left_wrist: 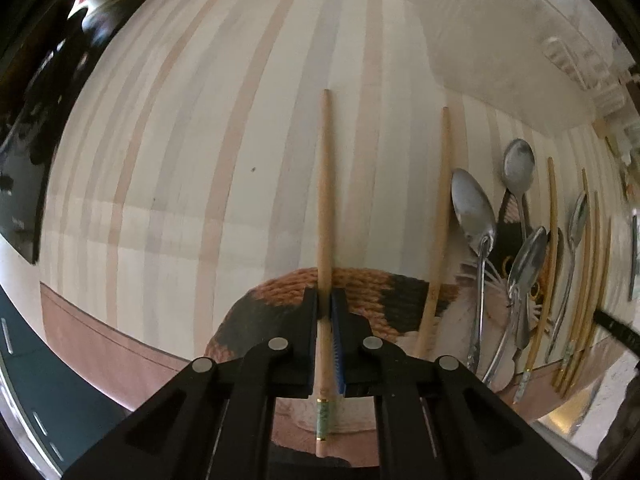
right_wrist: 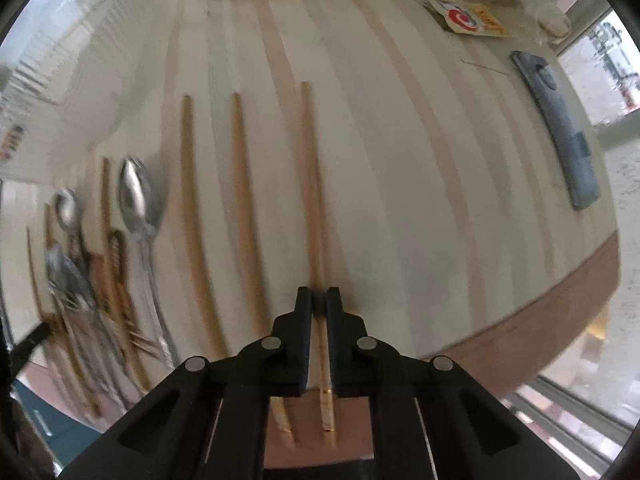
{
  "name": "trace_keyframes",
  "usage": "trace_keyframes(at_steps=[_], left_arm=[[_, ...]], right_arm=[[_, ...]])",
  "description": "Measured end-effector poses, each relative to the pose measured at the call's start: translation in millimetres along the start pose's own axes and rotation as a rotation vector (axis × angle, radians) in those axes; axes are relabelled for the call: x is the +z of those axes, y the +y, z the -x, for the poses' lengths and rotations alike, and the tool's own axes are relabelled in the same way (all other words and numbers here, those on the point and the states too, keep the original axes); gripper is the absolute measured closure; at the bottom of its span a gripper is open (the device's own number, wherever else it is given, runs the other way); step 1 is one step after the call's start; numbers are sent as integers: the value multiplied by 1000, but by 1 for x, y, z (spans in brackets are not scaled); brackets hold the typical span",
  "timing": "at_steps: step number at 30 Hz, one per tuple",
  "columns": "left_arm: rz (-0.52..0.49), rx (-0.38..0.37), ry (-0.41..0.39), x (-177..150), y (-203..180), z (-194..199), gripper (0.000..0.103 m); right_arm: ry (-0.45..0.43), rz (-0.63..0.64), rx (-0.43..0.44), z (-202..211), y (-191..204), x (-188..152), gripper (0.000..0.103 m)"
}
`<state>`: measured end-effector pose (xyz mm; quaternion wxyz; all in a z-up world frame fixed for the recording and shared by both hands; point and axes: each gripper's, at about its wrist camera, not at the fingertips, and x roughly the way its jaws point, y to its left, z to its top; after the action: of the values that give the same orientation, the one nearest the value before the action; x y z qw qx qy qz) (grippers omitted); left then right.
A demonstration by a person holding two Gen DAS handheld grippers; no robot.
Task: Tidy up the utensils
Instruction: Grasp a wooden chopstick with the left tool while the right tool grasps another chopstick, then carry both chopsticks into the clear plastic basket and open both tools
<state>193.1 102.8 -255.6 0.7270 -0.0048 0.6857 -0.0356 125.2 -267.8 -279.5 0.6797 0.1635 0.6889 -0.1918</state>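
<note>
My left gripper [left_wrist: 325, 298] is shut on a light wooden chopstick [left_wrist: 325, 184] that points away over the striped tablecloth [left_wrist: 180, 160]. A second chopstick [left_wrist: 438, 216] lies to its right. Steel spoons [left_wrist: 474, 208] and more chopsticks [left_wrist: 552, 240] lie further right on a cat-pattern mat [left_wrist: 360, 284]. My right gripper [right_wrist: 319, 300] is shut on another chopstick [right_wrist: 312, 184]. Two chopsticks [right_wrist: 244, 200] lie to its left, with blurred spoons [right_wrist: 136, 196] beyond them.
A dark phone [right_wrist: 560, 128] lies at the right of the right wrist view, with a printed packet [right_wrist: 472, 18] and jars behind. The table's front edge [right_wrist: 540, 320] curves at the lower right. A black object [left_wrist: 24, 152] lies at the far left.
</note>
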Motion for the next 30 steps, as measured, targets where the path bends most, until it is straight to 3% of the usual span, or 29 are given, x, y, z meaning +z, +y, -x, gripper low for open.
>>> trace_keyframes(at_steps=[6,14,23,30], left_arm=[[-57,12,10,1,10,-1,96],[-86,47,17,4,0,-7,96],[-82,87,17,6,-53,-11,99],[-61,143,-113,6,-66,44,99]], right_arm=[[59,-12,-35,-5,-9,-21,95],[105,11,-109,-4,23,-5,95],[126,27,-90,-2,26,11,94],[66,11,-24,15,13,6,96]])
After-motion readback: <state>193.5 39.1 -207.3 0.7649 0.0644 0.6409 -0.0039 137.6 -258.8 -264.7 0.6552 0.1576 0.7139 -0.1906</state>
